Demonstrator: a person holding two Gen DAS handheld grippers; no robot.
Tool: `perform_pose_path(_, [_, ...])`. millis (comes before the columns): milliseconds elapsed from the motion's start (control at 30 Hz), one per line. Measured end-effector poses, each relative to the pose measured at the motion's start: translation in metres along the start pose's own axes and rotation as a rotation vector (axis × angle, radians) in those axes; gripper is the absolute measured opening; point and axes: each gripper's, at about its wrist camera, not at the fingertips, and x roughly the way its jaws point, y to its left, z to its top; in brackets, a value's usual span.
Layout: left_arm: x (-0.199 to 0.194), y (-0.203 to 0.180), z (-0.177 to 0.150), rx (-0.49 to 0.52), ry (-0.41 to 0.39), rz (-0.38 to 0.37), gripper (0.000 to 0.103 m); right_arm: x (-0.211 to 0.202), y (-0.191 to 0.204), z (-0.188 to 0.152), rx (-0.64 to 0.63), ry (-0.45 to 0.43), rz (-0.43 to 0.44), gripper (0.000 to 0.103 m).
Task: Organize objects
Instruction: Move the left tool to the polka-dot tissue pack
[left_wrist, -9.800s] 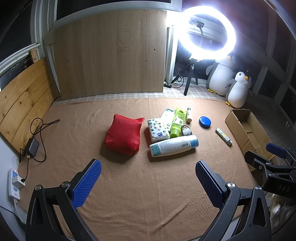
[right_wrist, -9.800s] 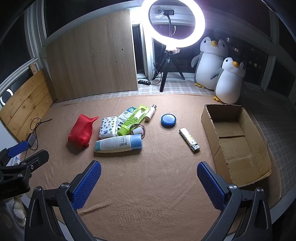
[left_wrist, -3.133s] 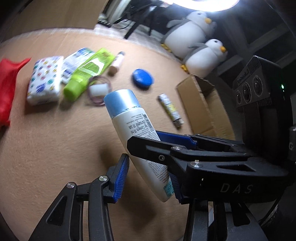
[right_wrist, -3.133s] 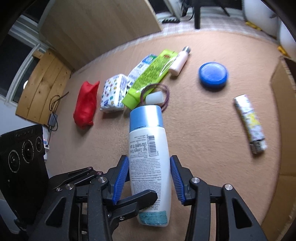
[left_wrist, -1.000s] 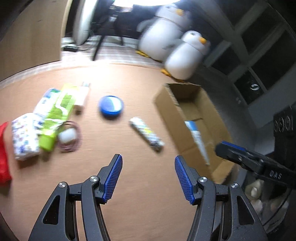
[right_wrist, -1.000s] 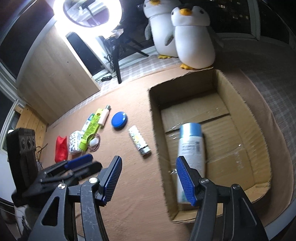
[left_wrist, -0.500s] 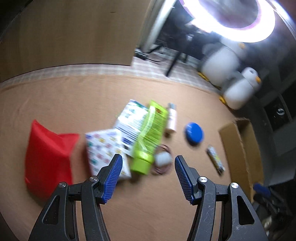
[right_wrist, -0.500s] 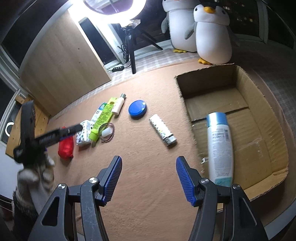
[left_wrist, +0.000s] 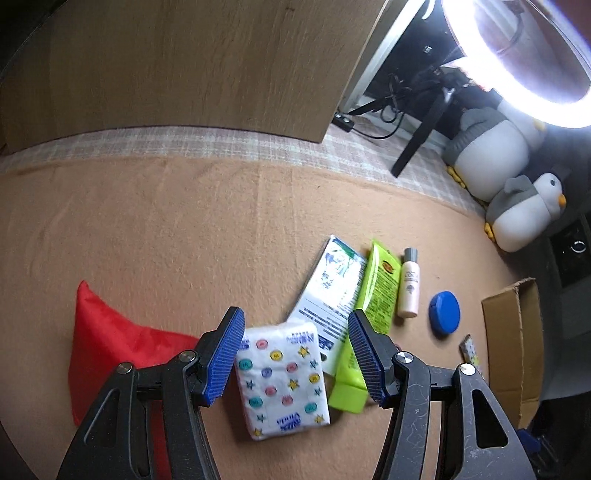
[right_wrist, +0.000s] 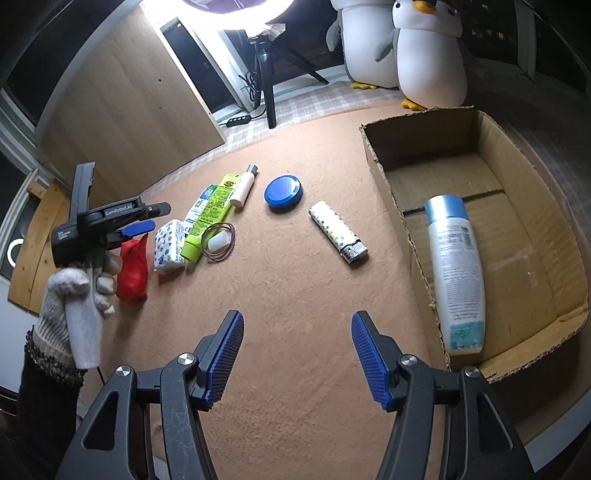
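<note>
Left gripper (left_wrist: 295, 356): low centre of the left wrist view, jaws released with nothing clamped; the tissue pack shows in the gap beneath them.
Right gripper (right_wrist: 297, 360): low centre of the right wrist view, jaws released above bare tan carpet (right_wrist: 288, 291).
Star-and-dot printed white tissue pack (left_wrist: 282, 380): lying flat on the carpet, lower centre of the left wrist view.
Red fabric pouch (left_wrist: 110, 347): left of the tissue pack.
Lime-green squeeze tube (left_wrist: 369, 317): right of the tissue pack, lying partly over a flat blue-and-white packet (left_wrist: 328, 291).
Small cream bottle with grey cap (left_wrist: 408, 284): just right of the green tube.
Round blue tin (left_wrist: 444, 313): right of the cream bottle.
Patterned white lighter (right_wrist: 338, 232): centre of the right wrist view, between the tin and the box.
Open brown cardboard box (right_wrist: 380, 155): right side of the right wrist view.
White bottle with pale blue cap (right_wrist: 454, 269): lying flat inside the box.
Gloved hand (right_wrist: 83, 291): left edge of the right wrist view, holding the left gripper's handle.
</note>
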Motion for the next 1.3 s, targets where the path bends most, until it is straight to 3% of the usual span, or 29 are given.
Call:
perform_pose_path(100, [0.01, -0.001, 0.001, 0.006, 0.014, 0.011, 0.059, 0.0, -0.002, -0.002, 0.008, 0.003, -0.005, 0.057])
perform_pose_path(267, [0.019, -0.005, -0.006, 0.047, 0.031, 0.042, 0.044, 0.0, -0.006, -0.002, 0.015, 0.005, -0.01, 0.057])
perform_pose_path(733, [0.007, -0.02, -0.062, 0.081, 0.033, 0.021, 0.04, 0.017, 0.007, 0.002, -0.023, 0.035, 0.021, 0.057])
perform_pose_path(1300, [0.004, -0.068, -0.135, 0.184, 0.08, -0.086, 0.04, 0.036, 0.026, 0.0, -0.075, 0.08, 0.056, 0.057])
